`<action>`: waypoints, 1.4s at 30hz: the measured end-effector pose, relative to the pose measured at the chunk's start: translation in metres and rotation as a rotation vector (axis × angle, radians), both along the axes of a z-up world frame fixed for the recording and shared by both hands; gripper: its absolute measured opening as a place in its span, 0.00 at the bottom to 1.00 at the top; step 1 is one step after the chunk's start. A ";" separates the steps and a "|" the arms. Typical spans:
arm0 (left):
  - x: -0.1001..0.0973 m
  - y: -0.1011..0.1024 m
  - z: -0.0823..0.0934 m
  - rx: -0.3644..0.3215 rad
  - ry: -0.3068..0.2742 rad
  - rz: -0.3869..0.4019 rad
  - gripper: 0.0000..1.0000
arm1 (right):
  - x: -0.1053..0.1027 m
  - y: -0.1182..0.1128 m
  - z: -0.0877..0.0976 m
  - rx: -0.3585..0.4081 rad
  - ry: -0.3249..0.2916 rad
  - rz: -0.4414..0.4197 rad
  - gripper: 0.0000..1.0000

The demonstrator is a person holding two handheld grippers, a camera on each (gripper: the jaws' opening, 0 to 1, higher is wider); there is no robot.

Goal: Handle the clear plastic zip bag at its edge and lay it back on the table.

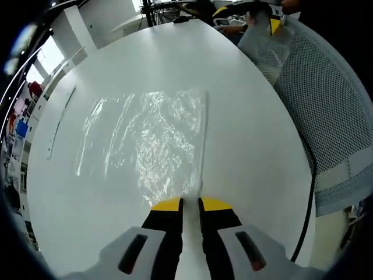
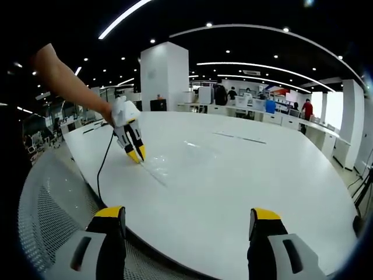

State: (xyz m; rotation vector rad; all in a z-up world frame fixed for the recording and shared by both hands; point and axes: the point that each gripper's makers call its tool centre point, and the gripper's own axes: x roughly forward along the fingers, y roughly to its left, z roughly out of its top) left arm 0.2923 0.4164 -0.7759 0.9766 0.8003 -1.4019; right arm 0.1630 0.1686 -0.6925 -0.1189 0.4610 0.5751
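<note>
1. Left claw [image 1: 190,204] — jaws nearly closed, a narrow gap between the yellow tips, angled down.
2. Right claw [image 2: 189,219] — jaws spread wide, held level.
3. Forearm [image 2: 67,79] reaches behind the left claw.

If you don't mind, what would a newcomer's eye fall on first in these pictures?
A crinkled clear plastic zip bag lies flat on the large white table, its edge between the nearly shut yellow-tipped jaws of the left gripper. The right gripper hangs open over the table's near edge, by a grey mesh chair.
</note>
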 end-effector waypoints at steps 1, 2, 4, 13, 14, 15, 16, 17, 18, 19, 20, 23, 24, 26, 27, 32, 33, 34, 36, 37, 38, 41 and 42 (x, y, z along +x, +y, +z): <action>0.000 0.000 0.000 0.001 0.004 -0.002 0.09 | 0.000 0.000 0.000 0.000 0.001 -0.001 0.87; -0.002 0.000 -0.001 0.003 0.014 -0.005 0.07 | 0.000 -0.001 0.000 0.000 -0.001 -0.003 0.87; -0.003 0.000 -0.001 0.001 0.023 -0.008 0.06 | 0.000 -0.001 0.000 -0.001 -0.001 -0.004 0.87; -0.004 0.000 0.000 -0.018 0.034 0.017 0.03 | 0.000 -0.001 -0.001 0.000 0.002 -0.001 0.86; -0.004 0.000 0.000 -0.019 0.028 0.011 0.03 | 0.000 -0.001 -0.001 -0.001 0.002 0.000 0.86; -0.005 0.000 0.000 -0.021 0.027 0.018 0.03 | 0.000 -0.001 -0.001 -0.004 0.002 0.002 0.86; -0.004 0.000 0.000 -0.021 0.026 0.022 0.03 | 0.000 -0.001 -0.001 -0.005 0.003 0.003 0.86; -0.003 0.000 0.000 -0.025 0.021 0.028 0.00 | 0.000 0.000 -0.001 -0.009 0.005 0.005 0.86; -0.002 0.002 0.000 -0.017 0.012 0.035 0.00 | -0.001 0.001 -0.001 -0.016 0.008 0.008 0.86; -0.002 0.002 0.000 -0.019 0.012 0.043 0.00 | -0.001 0.001 -0.002 -0.021 0.010 0.012 0.86; -0.001 0.002 0.001 -0.019 0.017 0.059 0.00 | -0.001 0.002 -0.002 -0.026 0.010 0.015 0.86; -0.001 0.003 0.001 -0.015 0.018 0.069 0.00 | -0.001 0.002 -0.002 -0.043 0.009 0.023 0.87; -0.001 0.003 0.001 -0.015 0.022 0.077 0.00 | -0.001 0.002 -0.002 -0.047 0.011 0.024 0.87; -0.001 0.004 0.001 -0.011 0.020 0.080 0.00 | -0.001 0.002 -0.002 -0.052 0.010 0.026 0.87; -0.001 0.004 0.001 -0.009 0.018 0.082 0.00 | -0.001 0.003 -0.002 -0.054 0.009 0.028 0.88; -0.002 0.006 0.003 -0.004 0.011 0.100 0.00 | 0.000 0.001 -0.001 -0.087 0.008 0.045 0.88; -0.004 0.006 0.003 -0.003 0.008 0.100 0.00 | 0.001 0.000 0.000 -0.087 0.009 0.049 0.88; -0.004 0.007 0.004 -0.003 0.009 0.103 0.00 | 0.001 -0.001 0.001 -0.087 0.013 0.052 0.88; -0.005 0.008 0.006 -0.013 0.008 0.118 0.00 | 0.001 -0.002 0.002 -0.095 0.021 0.064 0.87; -0.005 0.008 0.007 -0.019 0.004 0.124 0.00 | 0.001 -0.002 0.003 -0.099 0.020 0.068 0.87; -0.006 0.008 0.009 -0.022 -0.001 0.126 0.00 | 0.002 -0.002 0.006 -0.106 0.012 0.074 0.87; -0.007 0.008 0.012 -0.029 -0.012 0.129 0.00 | 0.006 0.002 0.012 -0.107 0.001 0.090 0.86; -0.008 0.008 0.014 -0.034 -0.013 0.132 0.00 | 0.008 0.003 0.014 -0.110 -0.005 0.098 0.86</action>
